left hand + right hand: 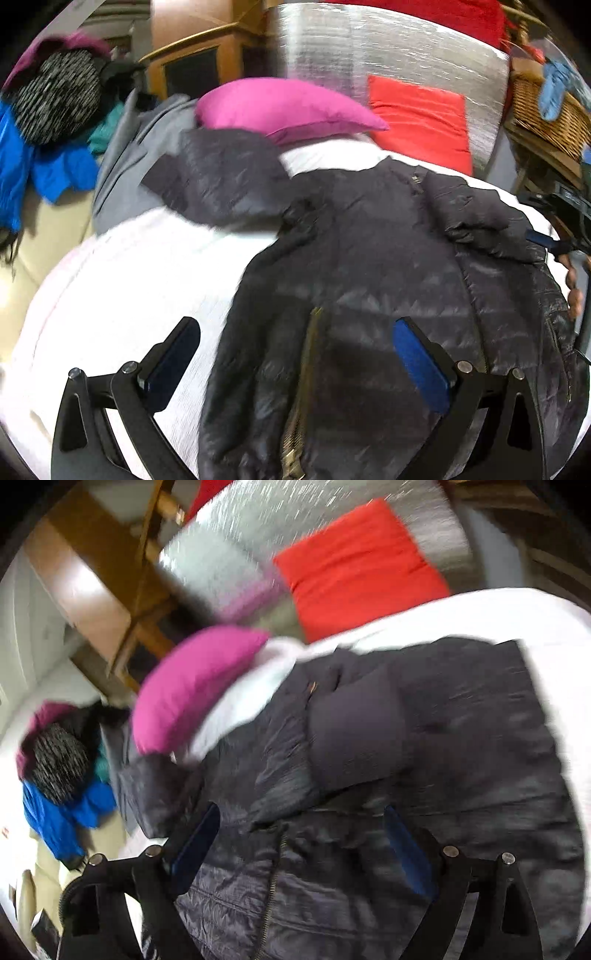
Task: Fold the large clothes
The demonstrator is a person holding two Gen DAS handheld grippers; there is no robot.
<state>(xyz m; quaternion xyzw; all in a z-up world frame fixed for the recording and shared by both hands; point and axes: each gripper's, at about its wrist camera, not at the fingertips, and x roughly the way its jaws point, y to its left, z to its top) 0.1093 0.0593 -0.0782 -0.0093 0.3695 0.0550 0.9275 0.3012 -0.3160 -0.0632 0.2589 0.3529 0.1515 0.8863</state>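
A dark quilted jacket (369,266) is being shown spread, front up, across a white-covered bed (122,288), with its brass zipper (303,387) running toward the near edge. One sleeve (221,184) is being seen stretched toward the far left part of the bed, where it is lying against a grey garment (122,177); the other sleeve (480,218) is being seen folded in over the chest near the right edge.

The left gripper (295,365) is being held over the lower part of the jacket with its jaws spread wide, nothing being clasped between the blue pads (421,365). The right gripper (299,849) is being held over the zipper (275,878) of the jacket (424,757), likewise released and wide apart, the fabric not being pinched by either pad; its view is being blurred by motion. In the left wrist view the right gripper (554,240) is also being glimpsed at the right edge of the bed, beside the folded sleeve, with fingers of the person's hand (574,291) below it.

A magenta pillow (288,107) is being seen at the far edge of the bed, just beyond the jacket's collar, and a red cushion (417,118) is being seen farther back against a silvery panel (369,48). A heap of clothes (44,122), blue, black-speckled and maroon, is being seen off the left side of the bed. A wicker basket (546,110) is being seen at the right.
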